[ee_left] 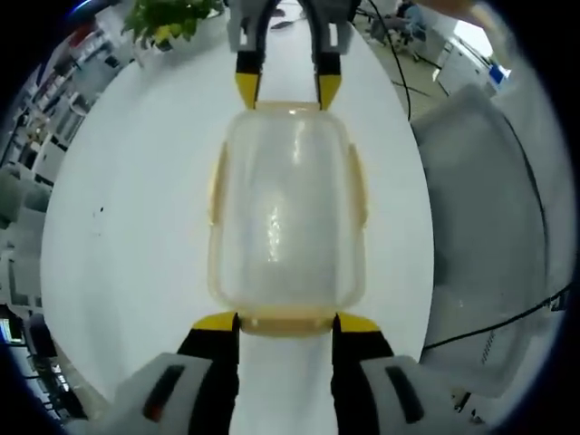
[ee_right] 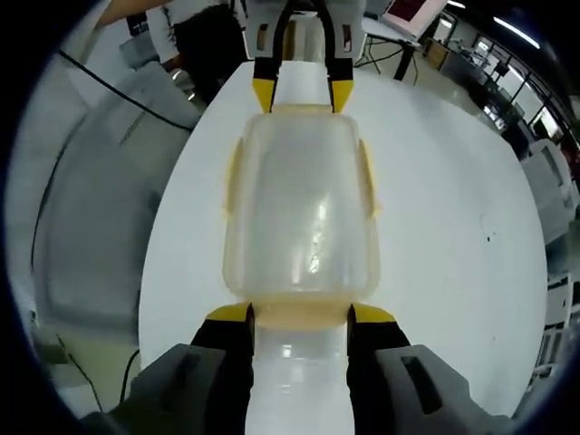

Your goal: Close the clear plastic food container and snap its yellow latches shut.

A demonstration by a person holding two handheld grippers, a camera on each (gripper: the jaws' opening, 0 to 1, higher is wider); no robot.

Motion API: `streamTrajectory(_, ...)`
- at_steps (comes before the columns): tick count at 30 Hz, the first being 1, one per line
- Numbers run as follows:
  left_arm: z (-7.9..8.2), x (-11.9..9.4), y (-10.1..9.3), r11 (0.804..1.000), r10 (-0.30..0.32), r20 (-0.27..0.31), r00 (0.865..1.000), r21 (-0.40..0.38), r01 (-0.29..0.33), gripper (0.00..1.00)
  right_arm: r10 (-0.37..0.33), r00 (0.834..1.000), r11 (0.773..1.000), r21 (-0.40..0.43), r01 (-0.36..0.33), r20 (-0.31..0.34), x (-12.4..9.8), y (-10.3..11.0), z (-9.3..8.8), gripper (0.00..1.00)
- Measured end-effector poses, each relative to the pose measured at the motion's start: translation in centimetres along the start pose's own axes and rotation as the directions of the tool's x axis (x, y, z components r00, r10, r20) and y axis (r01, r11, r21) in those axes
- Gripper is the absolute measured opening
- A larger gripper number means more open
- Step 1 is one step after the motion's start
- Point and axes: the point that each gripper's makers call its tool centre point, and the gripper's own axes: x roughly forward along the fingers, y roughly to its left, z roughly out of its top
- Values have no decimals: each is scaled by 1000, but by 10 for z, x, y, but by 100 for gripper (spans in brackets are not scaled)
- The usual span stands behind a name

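Both grippers meet the container end-on from opposite sides. In the left gripper view, the left gripper (ee_left: 285, 323) has its yellow-tipped jaws spread apart, straddling the near end latch (ee_left: 285, 321) of the clear plastic container (ee_left: 286, 213); the tips lie against the container's near corners, and whether they press on anything I cannot tell. Straight ahead, past the container, the right gripper (ee_left: 289, 89) reaches in with its jaws likewise spread at the far end.

In the right gripper view, the right gripper (ee_right: 300, 314) frames the near latch (ee_right: 300, 314) in the same way, and the left gripper (ee_right: 303, 93) stands opposite.

Beneath both lies a white table (ee_left: 136, 227), glossy enough to mirror the lights. A grey chair (ee_left: 489, 236) sits off to the left gripper's right, a green plant (ee_left: 168, 20) ahead to its left, with shelving and desks around the room.

The container sits lid-on, cloudy-clear with rounded corners, pale yellow latches (ee_right: 367, 181) lying along its long sides and at both ends.
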Motion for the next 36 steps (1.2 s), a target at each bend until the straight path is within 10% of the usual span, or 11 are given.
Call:
streamTrajectory(16,54,22,5,1000,-27,15,1000,16,27,34,2,1000,1000,31,-1,-29,-12,-3,-59,36)
streamTrajectory(36,65,43,8,999,-36,0,999,-1,36,34,13,999,1000,22,-12,-34,-8,-9,-77,37)
